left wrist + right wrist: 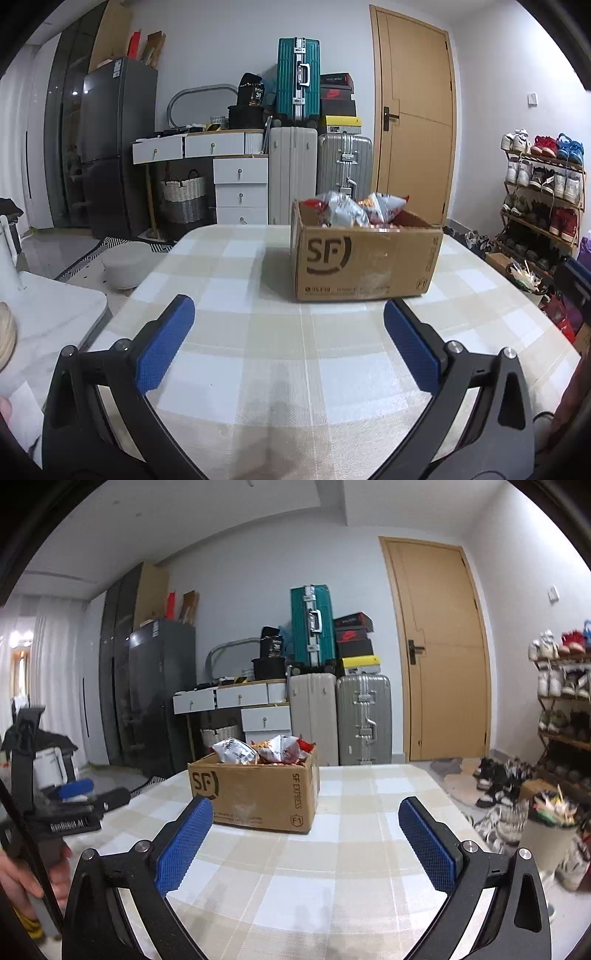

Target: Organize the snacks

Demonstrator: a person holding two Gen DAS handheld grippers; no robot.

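Note:
A brown SF cardboard box (365, 262) stands on the checked tablecloth (258, 350), filled with several snack bags (351, 212) in red and silver. It also shows in the right wrist view (255, 794), with the snack bags (266, 751) heaped above its rim. My left gripper (290, 314) is open and empty, a little in front of the box. My right gripper (306, 810) is open and empty, in front of the box and to its right. The left gripper (74, 790) appears at the left edge of the right wrist view, held by a hand.
The table (369, 786) ends just behind the box. Beyond stand suitcases (295, 177), a white drawer unit (240, 184), a dark fridge (114, 147), a wooden door (417, 118) and a shoe rack (543, 192). A white chair (44, 314) is at the left.

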